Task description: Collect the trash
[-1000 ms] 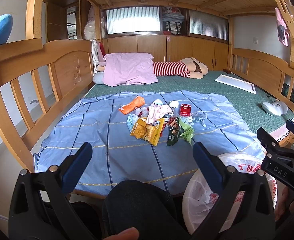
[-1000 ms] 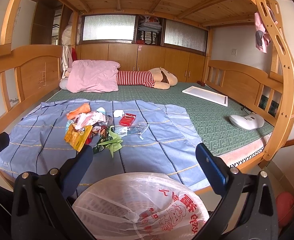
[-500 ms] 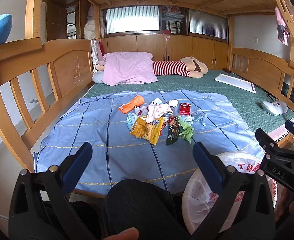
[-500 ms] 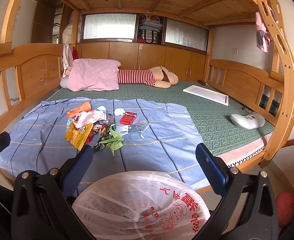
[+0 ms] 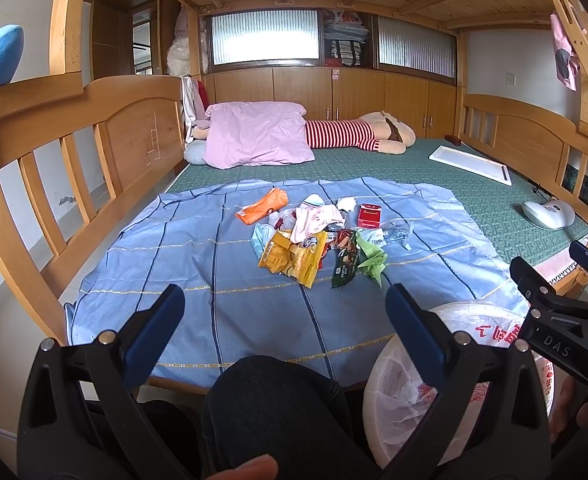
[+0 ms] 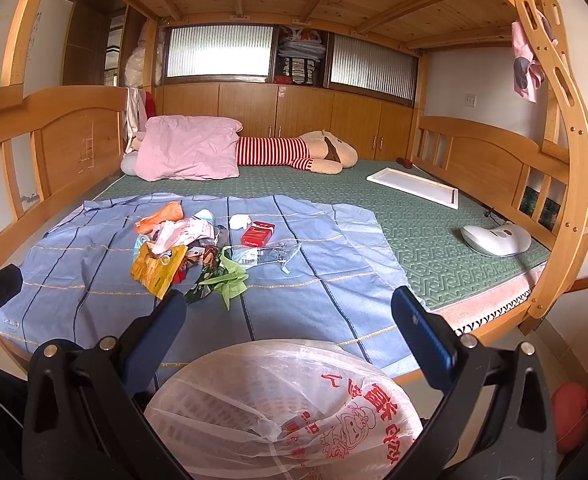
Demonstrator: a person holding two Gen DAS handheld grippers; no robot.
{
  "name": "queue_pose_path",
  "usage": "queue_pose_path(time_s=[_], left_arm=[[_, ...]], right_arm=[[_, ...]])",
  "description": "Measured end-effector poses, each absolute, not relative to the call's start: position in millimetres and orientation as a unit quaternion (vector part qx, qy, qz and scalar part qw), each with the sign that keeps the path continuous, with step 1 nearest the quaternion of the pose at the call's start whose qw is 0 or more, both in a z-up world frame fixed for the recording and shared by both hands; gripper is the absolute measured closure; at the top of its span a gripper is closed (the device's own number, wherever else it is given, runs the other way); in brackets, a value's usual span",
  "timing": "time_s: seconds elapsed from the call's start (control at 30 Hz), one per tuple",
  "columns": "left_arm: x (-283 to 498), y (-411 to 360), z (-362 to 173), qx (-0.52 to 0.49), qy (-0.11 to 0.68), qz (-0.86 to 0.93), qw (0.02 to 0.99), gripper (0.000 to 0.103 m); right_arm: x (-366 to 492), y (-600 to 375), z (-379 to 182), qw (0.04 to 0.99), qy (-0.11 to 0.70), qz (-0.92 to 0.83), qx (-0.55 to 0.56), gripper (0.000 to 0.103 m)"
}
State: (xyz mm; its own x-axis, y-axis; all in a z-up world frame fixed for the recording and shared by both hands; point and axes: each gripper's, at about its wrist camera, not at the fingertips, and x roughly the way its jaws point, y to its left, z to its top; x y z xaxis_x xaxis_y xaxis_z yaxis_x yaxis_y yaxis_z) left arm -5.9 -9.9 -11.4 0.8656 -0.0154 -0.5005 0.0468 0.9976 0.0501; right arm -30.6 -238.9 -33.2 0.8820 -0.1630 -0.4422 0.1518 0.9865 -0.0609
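Note:
A pile of trash lies on a blue sheet (image 5: 222,280) on the bed: a yellow snack bag (image 5: 292,258), an orange wrapper (image 5: 262,206), a red cigarette box (image 5: 369,215), a green bag (image 5: 369,258) and pink-white paper (image 5: 315,220). The pile also shows in the right wrist view, with the yellow bag (image 6: 158,266) and red box (image 6: 258,234). My left gripper (image 5: 284,308) is open and empty, short of the pile. My right gripper (image 6: 288,312) is open and empty above a bin lined with a white plastic bag (image 6: 286,408), also in the left wrist view (image 5: 453,364).
Wooden bed rails (image 5: 74,152) flank the bed. A pink pillow (image 5: 258,138), a striped plush toy (image 5: 357,136), a white board (image 5: 469,164) and a white device (image 5: 547,214) lie on the green mat. A person's dark-trousered knee (image 5: 278,408) is below the left gripper.
Both views have crept slightly toward the bed. The grippers stay open and the trash has not moved.

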Motion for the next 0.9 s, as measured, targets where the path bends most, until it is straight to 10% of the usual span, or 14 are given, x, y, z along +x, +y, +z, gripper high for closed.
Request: queue_pose_path(time_s=[0.9], left_arm=[[-5.7, -12.5, -18.8, 0.031, 0.265, -0.017, 0.964, 0.003]], right_arm=[[-31.1, -238.0, -36.6, 0.969, 0.234, -0.081, -0.011, 0.003]])
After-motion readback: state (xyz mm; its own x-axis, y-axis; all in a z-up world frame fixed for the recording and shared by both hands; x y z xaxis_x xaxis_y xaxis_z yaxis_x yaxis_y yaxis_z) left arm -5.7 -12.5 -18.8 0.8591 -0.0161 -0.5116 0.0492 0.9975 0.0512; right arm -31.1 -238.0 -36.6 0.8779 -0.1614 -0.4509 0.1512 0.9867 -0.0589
